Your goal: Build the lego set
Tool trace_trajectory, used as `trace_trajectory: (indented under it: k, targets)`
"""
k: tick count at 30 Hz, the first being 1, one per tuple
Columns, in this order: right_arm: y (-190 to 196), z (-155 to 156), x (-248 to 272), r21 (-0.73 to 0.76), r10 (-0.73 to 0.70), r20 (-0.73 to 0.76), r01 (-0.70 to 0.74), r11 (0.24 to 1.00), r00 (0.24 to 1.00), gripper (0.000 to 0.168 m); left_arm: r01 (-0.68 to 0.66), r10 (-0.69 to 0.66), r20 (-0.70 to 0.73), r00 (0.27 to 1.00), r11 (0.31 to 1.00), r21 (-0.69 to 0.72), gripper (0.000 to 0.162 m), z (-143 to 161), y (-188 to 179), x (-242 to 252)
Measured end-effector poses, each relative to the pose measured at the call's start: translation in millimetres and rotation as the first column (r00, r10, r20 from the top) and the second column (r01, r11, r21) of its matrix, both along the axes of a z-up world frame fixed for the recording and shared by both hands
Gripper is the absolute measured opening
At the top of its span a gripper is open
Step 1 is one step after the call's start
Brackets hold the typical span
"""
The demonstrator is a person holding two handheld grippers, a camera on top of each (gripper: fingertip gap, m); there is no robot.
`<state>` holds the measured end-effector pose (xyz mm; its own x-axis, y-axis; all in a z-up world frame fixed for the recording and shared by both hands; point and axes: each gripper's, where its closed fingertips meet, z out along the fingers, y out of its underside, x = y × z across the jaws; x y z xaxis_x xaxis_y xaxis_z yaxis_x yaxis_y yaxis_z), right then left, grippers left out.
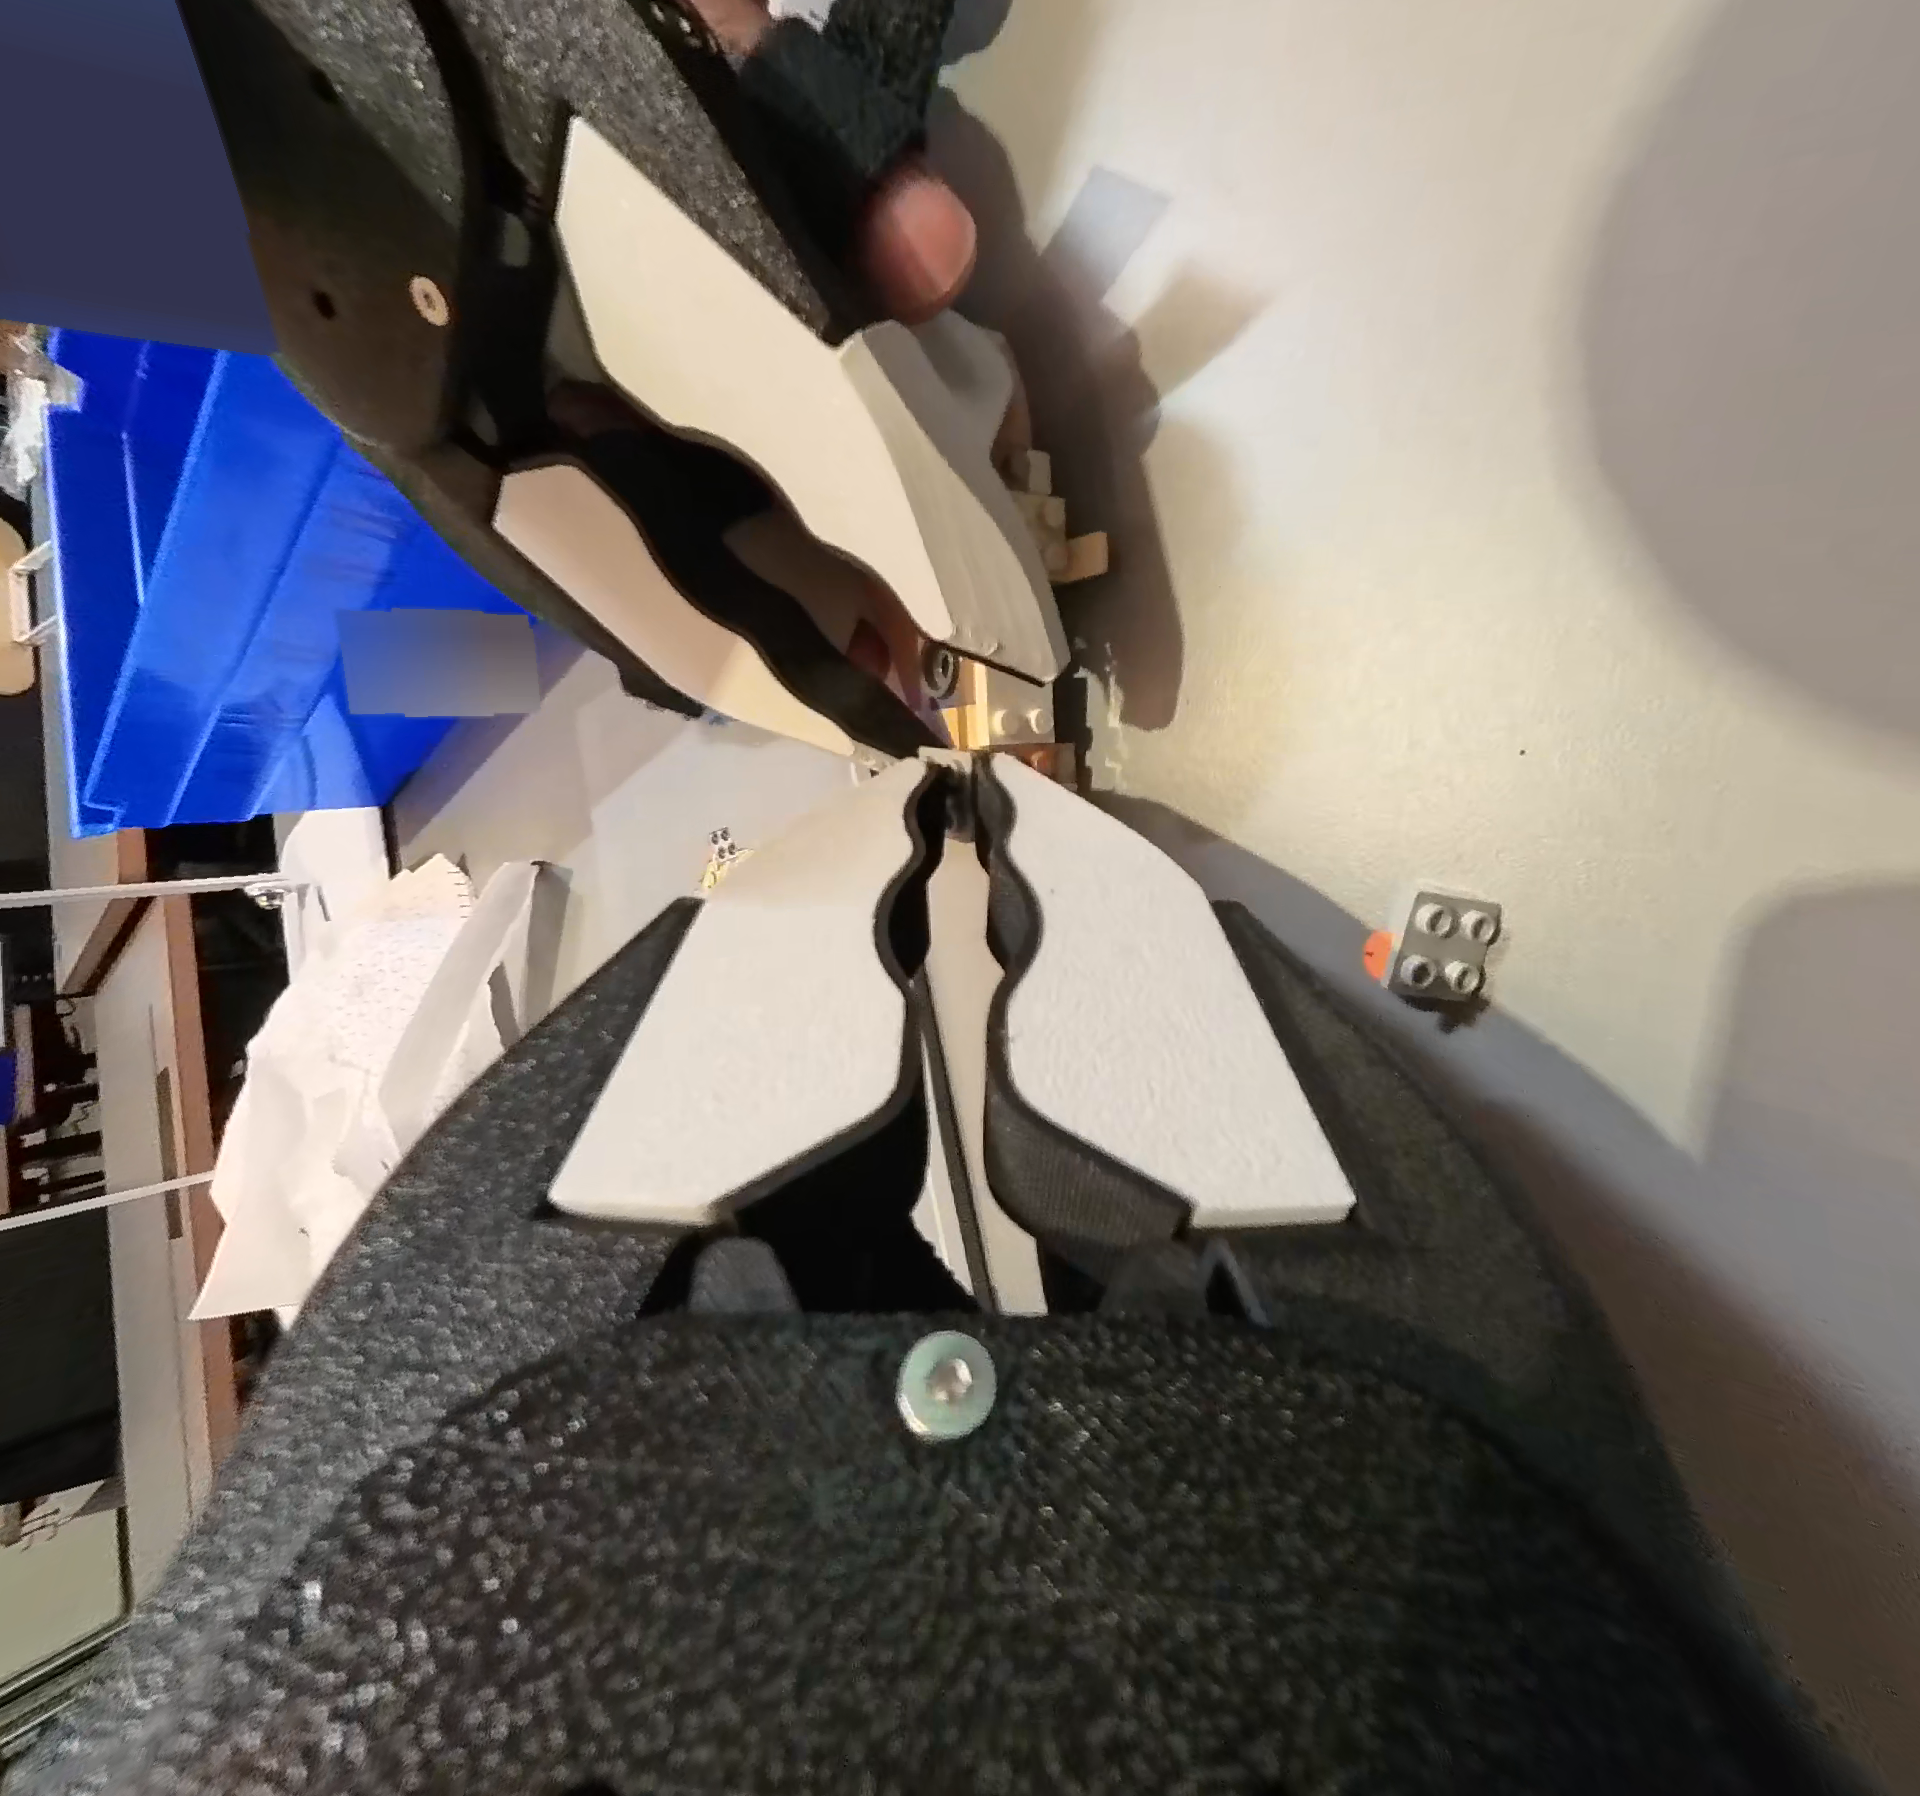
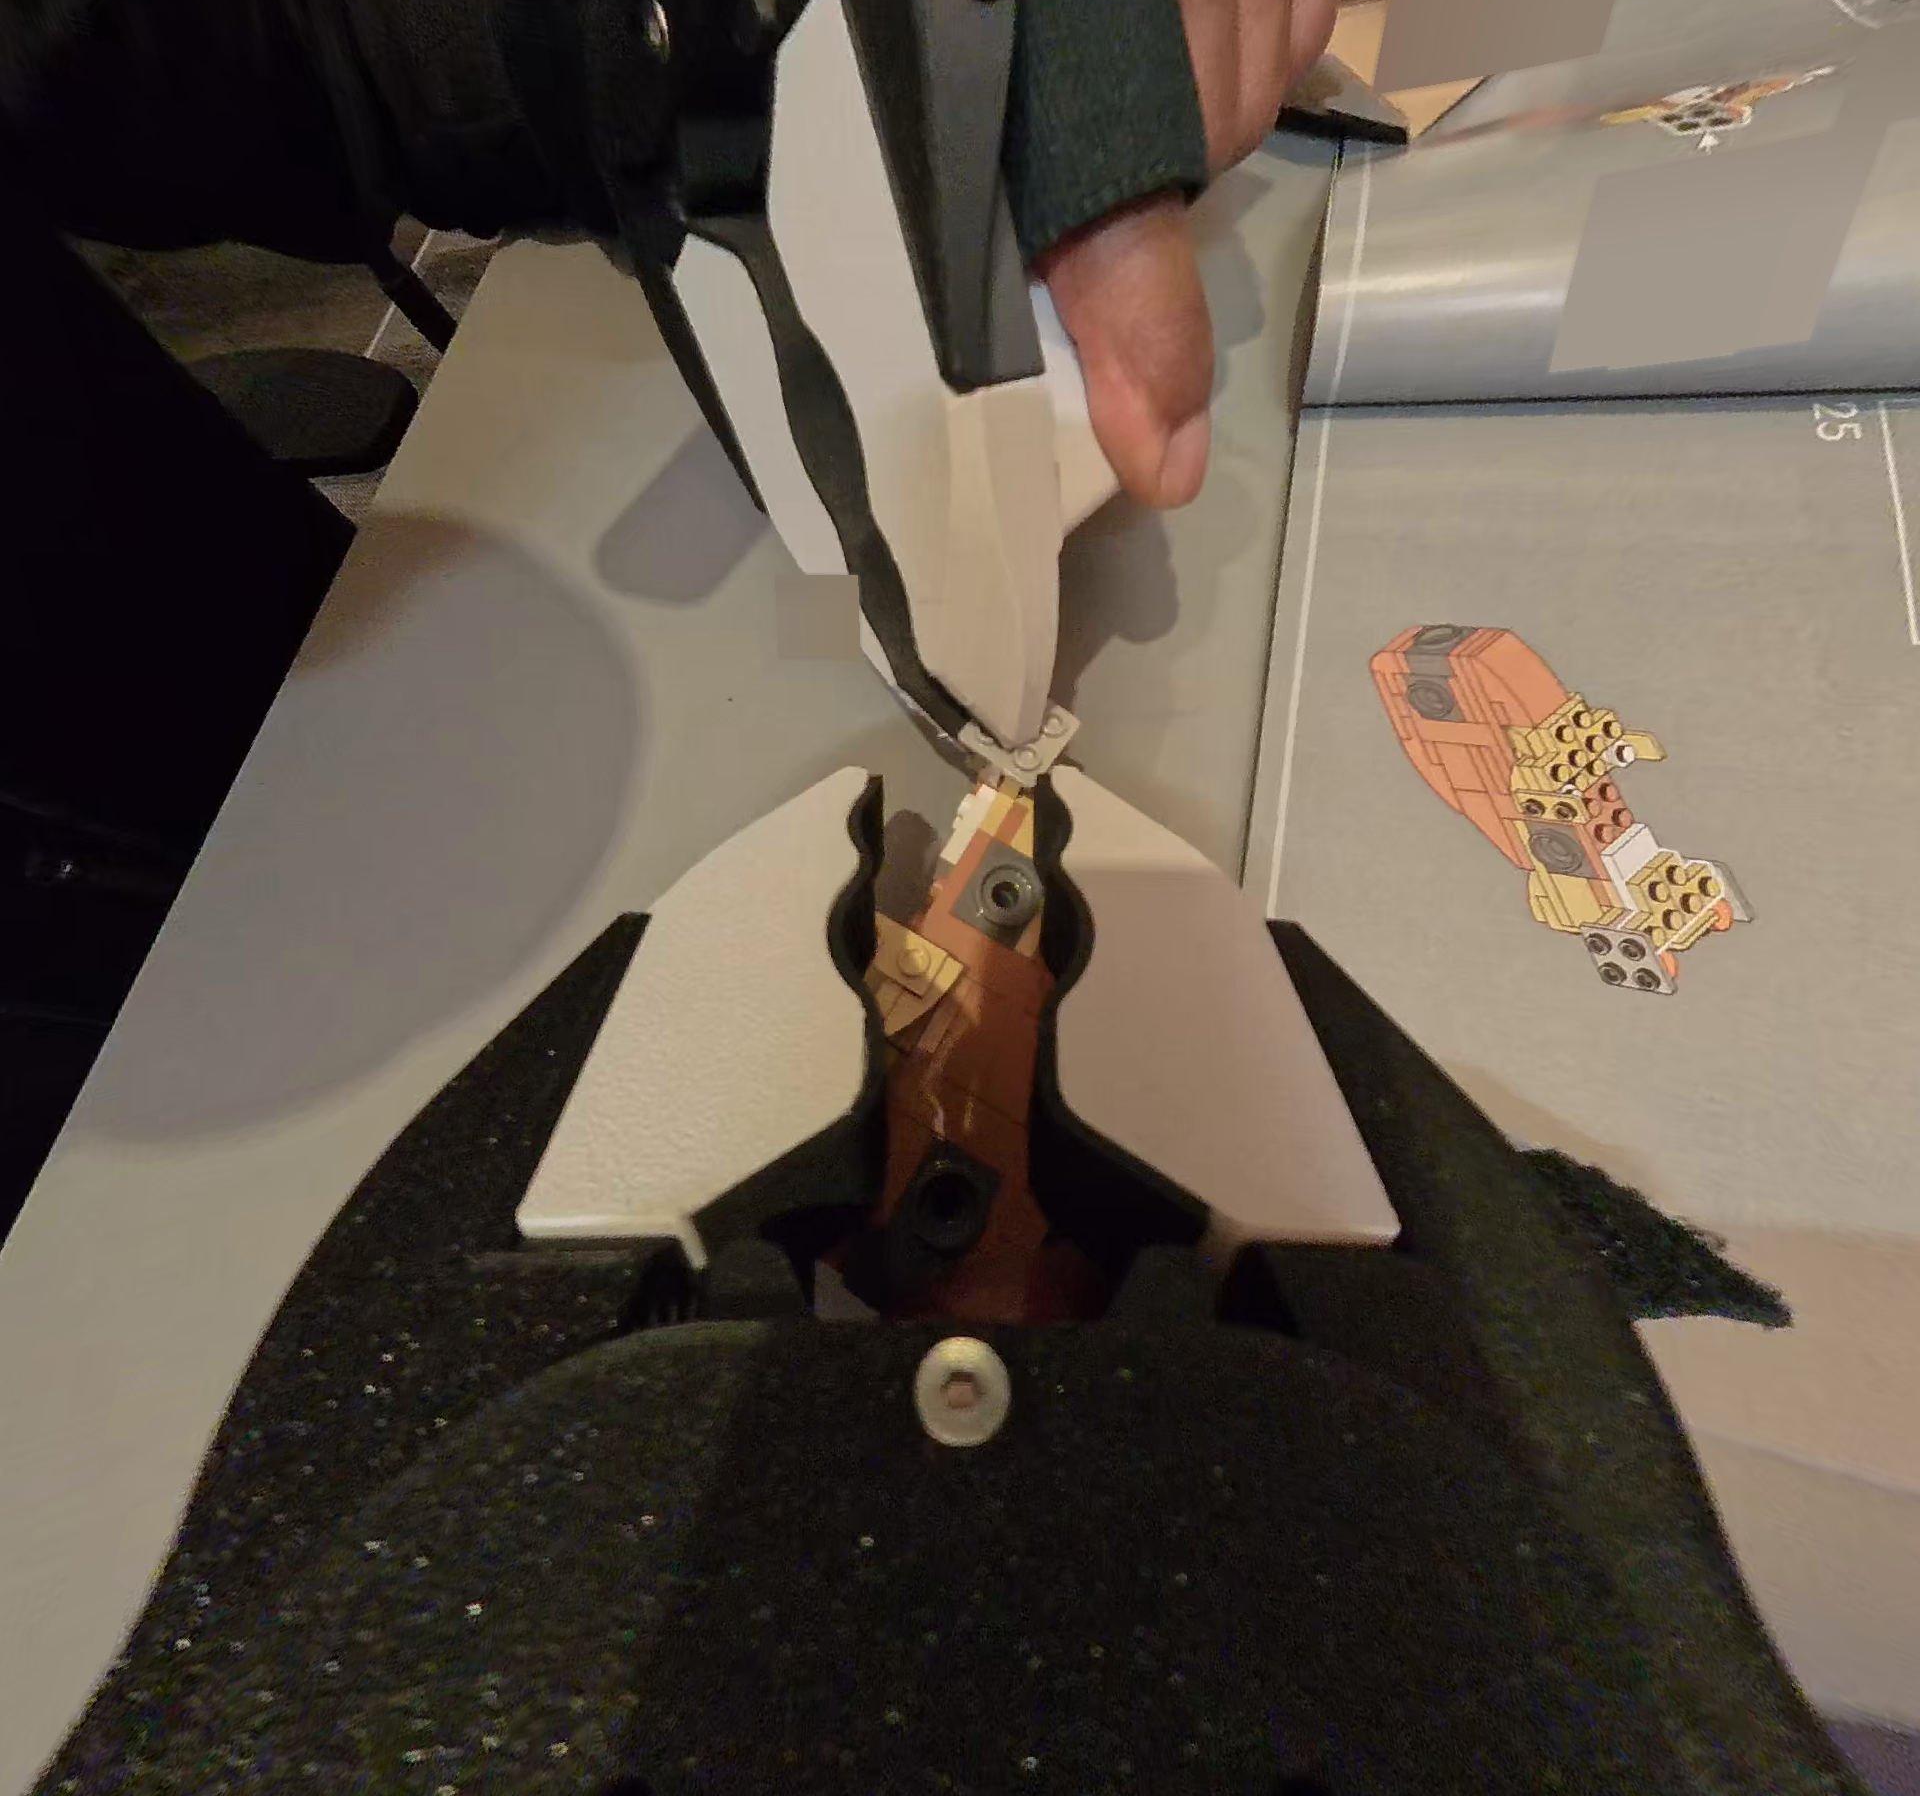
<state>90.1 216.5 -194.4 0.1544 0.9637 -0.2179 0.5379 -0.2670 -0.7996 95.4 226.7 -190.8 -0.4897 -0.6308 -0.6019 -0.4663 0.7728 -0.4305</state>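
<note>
Nearest me, my right tool [image 2: 961, 801] is closed on the brown and tan lego model [image 2: 966, 1008], which sits lengthwise between its fingers above the bench [image 2: 436, 707]. It is light and rigid, but I judge the press-fit joints could pop if squeezed at its thin front, so the broad brown body is the safer hold. Just beyond, my left tool [image 2: 1003, 744] pinches a small grey plate [image 2: 1023, 744] at the model's front end. A loose grey brick [image 1: 1449, 946] lies farther off, and the instruction booklet [image 2: 1558, 707] lies open to the right.

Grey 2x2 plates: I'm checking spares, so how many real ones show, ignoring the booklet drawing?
2. One grey plate is pinched in the left gripper; another lies loose on the table. Others may be hidden.
</note>
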Motion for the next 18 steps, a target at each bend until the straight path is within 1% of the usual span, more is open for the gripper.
trace_trajectory:
  k: [7,18]
  targets:
    - [-1.3,0.3,0.6,-0.005,0.011,-0.008,-0.011,1.000,1.000,0.028,0.004,-0.004,0.008,1.000,1.000,-0.004,0.006,0.3,-1.9,-0.5]
    - [-5.6,2.9,2.5,-0.045,0.049,-0.034,-0.051,0.998,0.998,0.037,-0.006,0.005,0.008,1.000,1.000,0.024,0.006,0.2,-1.1,0.1]
